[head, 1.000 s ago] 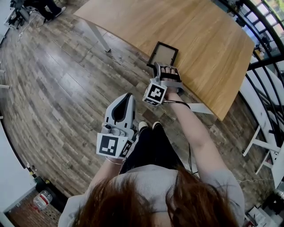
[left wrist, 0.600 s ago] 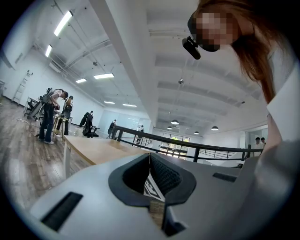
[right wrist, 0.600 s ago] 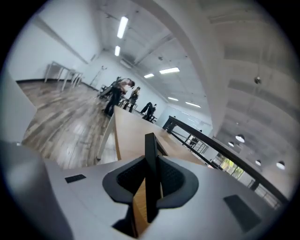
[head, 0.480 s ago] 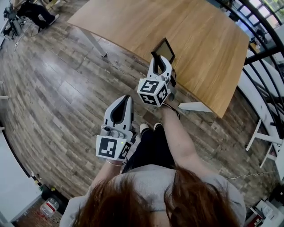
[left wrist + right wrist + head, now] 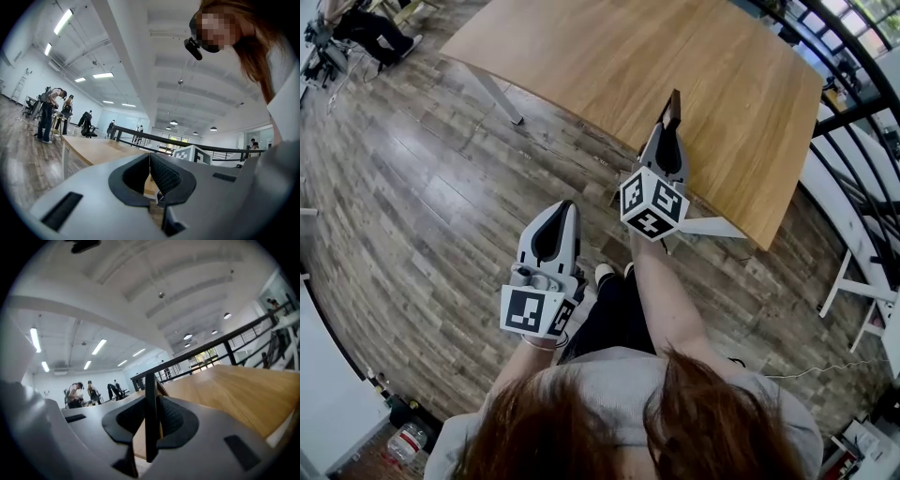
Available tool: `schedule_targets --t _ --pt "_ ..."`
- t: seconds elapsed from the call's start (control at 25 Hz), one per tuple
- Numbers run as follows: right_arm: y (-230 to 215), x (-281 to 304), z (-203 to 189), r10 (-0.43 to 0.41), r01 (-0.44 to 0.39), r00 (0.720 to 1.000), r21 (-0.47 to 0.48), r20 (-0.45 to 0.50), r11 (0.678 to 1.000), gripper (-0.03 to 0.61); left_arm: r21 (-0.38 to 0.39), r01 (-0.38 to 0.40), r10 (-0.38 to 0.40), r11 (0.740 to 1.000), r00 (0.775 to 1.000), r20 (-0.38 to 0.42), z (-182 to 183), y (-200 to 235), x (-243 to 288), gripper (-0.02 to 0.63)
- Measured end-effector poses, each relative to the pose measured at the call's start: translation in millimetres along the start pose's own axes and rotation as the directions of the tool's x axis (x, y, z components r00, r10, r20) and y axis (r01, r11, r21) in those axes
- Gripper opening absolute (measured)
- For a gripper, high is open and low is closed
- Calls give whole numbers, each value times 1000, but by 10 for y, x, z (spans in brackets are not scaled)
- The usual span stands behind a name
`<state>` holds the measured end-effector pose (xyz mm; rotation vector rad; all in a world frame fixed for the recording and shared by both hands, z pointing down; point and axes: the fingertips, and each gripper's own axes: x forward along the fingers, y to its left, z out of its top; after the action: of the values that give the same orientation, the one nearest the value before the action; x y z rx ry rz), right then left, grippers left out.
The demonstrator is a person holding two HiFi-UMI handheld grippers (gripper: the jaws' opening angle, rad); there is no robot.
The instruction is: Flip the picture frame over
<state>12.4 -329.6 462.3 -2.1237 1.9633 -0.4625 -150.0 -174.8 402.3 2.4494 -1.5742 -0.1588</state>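
Note:
The picture frame is a thin black frame, now seen edge-on and upright above the wooden table. My right gripper is shut on its near edge. In the right gripper view the frame stands as a dark vertical bar clamped between the pads of the right gripper, with the tabletop beyond. My left gripper hangs in front of the body over the floor, away from the table, shut with nothing in it. The left gripper view shows the left gripper's pads meeting.
Grey wood floor lies to the left of the table, with a white table leg on that side. A black railing runs along the right. People stand far off. A bottle lies at the lower left.
The right gripper has risen and rolled about a quarter turn; the frame went from lying flat at the table's near edge to standing on edge in the air. The left gripper stayed put.

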Motion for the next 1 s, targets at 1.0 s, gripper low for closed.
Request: schedule_targets --t 1.0 --pt "-577 -467 -1170 -300 231 942 941 -153 246 86 46 86 -80 995 991 -109 -181 -219 -1 8"
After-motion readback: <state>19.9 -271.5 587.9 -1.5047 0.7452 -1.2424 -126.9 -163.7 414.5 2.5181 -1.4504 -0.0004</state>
